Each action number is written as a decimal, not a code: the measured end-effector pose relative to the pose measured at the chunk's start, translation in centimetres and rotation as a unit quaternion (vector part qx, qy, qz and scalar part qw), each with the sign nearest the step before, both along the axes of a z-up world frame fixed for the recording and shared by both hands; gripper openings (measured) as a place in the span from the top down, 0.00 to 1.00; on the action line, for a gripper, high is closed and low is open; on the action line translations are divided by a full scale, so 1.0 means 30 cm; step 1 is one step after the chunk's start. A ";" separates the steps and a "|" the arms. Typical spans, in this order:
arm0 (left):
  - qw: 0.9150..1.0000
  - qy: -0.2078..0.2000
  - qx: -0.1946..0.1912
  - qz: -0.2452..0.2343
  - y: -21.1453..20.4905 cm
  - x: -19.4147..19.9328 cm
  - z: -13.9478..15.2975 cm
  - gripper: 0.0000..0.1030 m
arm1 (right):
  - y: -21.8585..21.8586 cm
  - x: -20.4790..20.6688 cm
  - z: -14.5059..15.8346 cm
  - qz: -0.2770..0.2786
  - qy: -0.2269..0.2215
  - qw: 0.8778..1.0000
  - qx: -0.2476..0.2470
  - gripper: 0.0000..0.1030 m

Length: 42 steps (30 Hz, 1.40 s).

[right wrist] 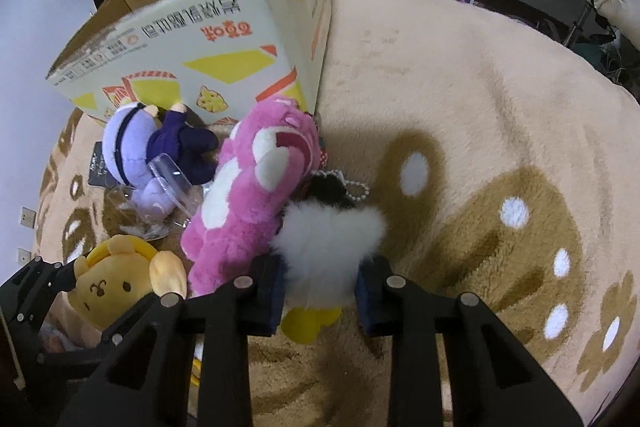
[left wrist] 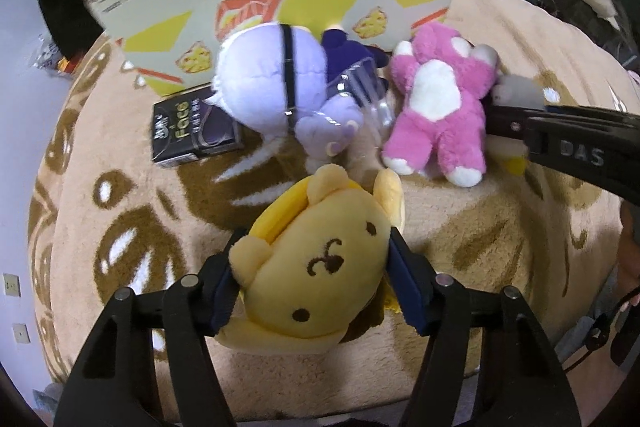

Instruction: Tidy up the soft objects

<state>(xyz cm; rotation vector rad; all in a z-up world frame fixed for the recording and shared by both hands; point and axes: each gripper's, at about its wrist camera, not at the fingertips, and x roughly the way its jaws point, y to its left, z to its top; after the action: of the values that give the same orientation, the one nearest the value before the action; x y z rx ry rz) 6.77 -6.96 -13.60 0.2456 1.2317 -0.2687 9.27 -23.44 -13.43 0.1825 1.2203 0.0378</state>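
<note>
Left gripper (left wrist: pixel 316 277): I have it clamped on the yellow bear (left wrist: pixel 316 267), above the blanket (left wrist: pixel 500 247).
Right gripper (right wrist: pixel 320 291): fingers straddle the white plush (right wrist: pixel 328 243) (grip I cannot tell).
Pink bear (right wrist: pixel 248 195): lying beside the box (right wrist: pixel 200 39).

yellow bear plush (left wrist: pixel 316 263); pink-white bear (left wrist: pixel 434 103); lilac doll (left wrist: pixel 260 75); beige blanket (right wrist: pixel 460 87), brown pattern.

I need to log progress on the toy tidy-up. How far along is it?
Early, by the look of it. No toy shows inside the cardboard box, though its interior is mostly hidden. In hand: the left gripper clamps the yellow bear plush; the right gripper has its jaws around the white fluffy toy. Left on the blanket: the pink bear and purple doll.
</note>
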 end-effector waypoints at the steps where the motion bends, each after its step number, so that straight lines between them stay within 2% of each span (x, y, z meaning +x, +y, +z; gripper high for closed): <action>1: 1.000 0.001 -0.003 0.006 0.012 0.003 0.000 0.37 | 0.002 -0.008 0.010 0.000 -0.004 1.000 0.001 0.71; 7: 0.999 -0.020 -0.003 0.045 0.068 0.001 0.034 0.37 | 0.005 -0.054 0.073 0.001 -0.033 0.999 0.004 0.71; 10: 0.997 -0.048 0.014 0.065 0.090 -0.006 0.066 0.37 | 0.010 -0.081 0.120 -0.003 -0.064 0.998 -0.003 0.71; 14: 0.992 -0.088 0.000 0.090 0.126 -0.019 0.125 0.37 | 0.000 -0.096 0.181 -0.007 -0.105 0.994 0.002 0.71; 17: 0.984 -0.143 0.007 0.102 0.145 -0.040 0.186 0.37 | -0.016 -0.093 0.218 -0.006 -0.134 0.991 0.010 0.71; 21: 0.968 -0.221 0.013 0.116 0.165 -0.055 0.264 0.37 | -0.013 -0.090 0.259 -0.010 -0.174 0.985 -0.003 0.71; 24: 0.956 -0.264 0.010 0.127 0.184 -0.064 0.309 0.37 | -0.003 -0.104 0.295 -0.010 -0.207 0.978 -0.009 0.71; 32: 0.933 -0.329 -0.009 0.146 0.212 -0.090 0.393 0.36 | 0.039 -0.135 0.368 0.000 -0.274 0.961 -0.042 0.71; 42: 0.909 -0.385 -0.001 0.160 0.230 -0.078 0.463 0.36 | 0.079 -0.118 0.448 0.005 -0.343 0.937 -0.065 0.71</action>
<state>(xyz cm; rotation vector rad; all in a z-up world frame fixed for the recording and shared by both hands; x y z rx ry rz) 4.44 -0.07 0.31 0.1195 0.4682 0.1169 5.73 -21.08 0.01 0.0370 0.5220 0.0251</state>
